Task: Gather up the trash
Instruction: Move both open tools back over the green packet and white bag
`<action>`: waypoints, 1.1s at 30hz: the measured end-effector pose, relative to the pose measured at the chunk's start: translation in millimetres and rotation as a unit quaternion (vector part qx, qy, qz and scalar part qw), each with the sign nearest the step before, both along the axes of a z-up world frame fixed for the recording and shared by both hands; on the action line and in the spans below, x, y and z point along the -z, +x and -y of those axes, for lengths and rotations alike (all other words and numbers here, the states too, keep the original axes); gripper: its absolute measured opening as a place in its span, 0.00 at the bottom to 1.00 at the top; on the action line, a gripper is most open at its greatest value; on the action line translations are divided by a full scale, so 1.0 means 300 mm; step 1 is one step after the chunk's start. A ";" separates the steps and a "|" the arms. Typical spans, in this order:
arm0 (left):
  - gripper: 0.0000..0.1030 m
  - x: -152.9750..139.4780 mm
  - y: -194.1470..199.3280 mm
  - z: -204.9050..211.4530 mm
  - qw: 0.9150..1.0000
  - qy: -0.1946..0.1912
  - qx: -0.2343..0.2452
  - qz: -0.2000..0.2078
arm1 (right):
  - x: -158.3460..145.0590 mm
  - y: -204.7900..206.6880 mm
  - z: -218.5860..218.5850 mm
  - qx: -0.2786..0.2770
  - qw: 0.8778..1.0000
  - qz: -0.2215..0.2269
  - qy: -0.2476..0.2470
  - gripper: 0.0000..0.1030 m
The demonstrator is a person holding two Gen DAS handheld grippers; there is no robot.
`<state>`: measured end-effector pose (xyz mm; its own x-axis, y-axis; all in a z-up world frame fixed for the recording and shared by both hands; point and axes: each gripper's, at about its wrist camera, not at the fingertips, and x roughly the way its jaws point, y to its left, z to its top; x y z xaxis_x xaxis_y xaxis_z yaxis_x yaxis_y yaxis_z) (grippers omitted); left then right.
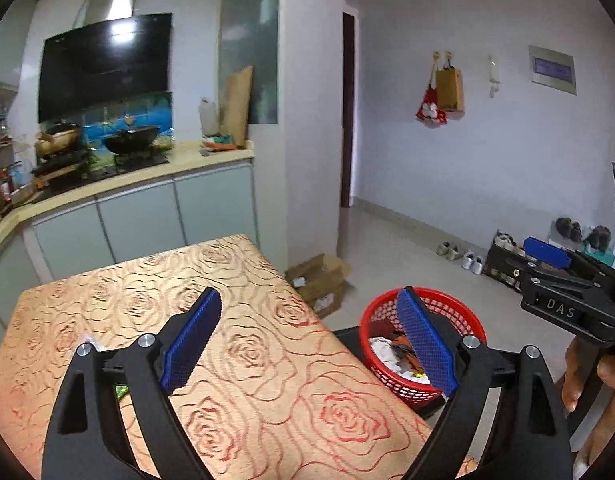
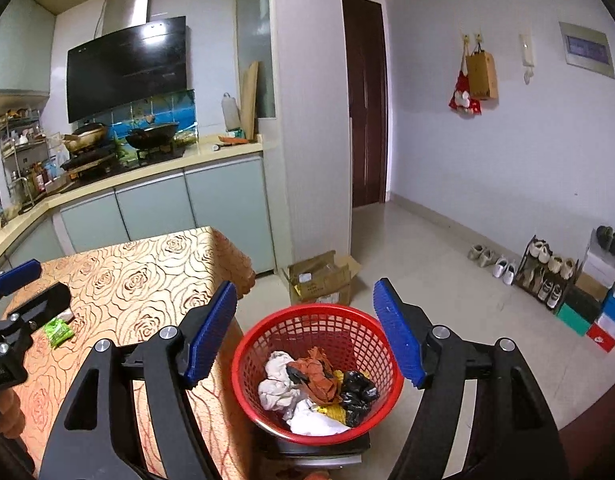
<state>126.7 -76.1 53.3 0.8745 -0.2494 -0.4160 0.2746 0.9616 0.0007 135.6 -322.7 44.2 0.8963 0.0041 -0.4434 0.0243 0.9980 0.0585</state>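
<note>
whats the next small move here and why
Probably swing the left gripper back down to the green wrapper on the table. Both grippers' jaws stand open and empty, the red basket already holds crumpled trash, and that wrapper looks like the last piece left out.

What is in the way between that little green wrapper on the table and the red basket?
Nothing visible: bare tablecloth lies between the green wrapper and the red basket, which sits open-topped just past the table's edge.

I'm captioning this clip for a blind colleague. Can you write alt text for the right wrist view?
The open, empty right gripper hovers above a red basket of crumpled trash beside a rose-patterned table. A green wrapper lies on the table near the left gripper.
</note>
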 end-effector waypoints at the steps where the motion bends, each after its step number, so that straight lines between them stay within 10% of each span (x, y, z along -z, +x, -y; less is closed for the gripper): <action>1: 0.85 -0.008 -0.014 -0.017 1.000 0.002 -0.007 0.006 | -0.003 -0.007 -0.007 -0.001 1.000 0.003 -0.001 0.68; 33: 0.88 0.024 -0.228 -0.683 0.971 0.009 -0.233 0.044 | -0.110 -0.130 -0.345 -0.078 0.995 0.063 0.000 0.78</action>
<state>58.2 129.0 46.2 0.9229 0.1894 -0.3351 -0.1931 0.9809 0.0225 96.6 -219.1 77.1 0.9332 0.1465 -0.3282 -0.1376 0.9892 0.0503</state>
